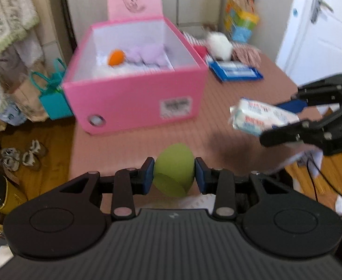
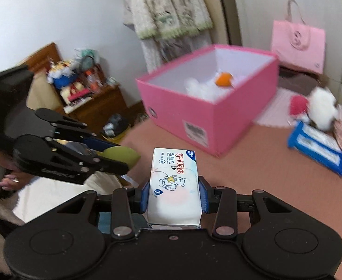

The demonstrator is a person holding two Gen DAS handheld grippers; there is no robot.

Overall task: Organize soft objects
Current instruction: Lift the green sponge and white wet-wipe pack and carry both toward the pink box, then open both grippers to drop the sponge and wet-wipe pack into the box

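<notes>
Fingers [image 1: 149,172] of left gripper [image 1: 174,173] pinched green sponge [image 1: 173,175] above table [image 1: 241,98]; right gripper [image 2: 174,193] clamped wipes pack [image 2: 174,182] (both aloft), short of pink box [image 1: 135,98].

The storage box [image 1: 133,98] stands on the table [image 1: 147,140], with a ball [image 1: 116,57] and a plush toy [image 1: 147,54] inside it. Right of the box lie a wipes pack [image 1: 236,70] and a fluffy toy [image 1: 218,44]; behind it stands a paper bag [image 1: 134,2].
</notes>
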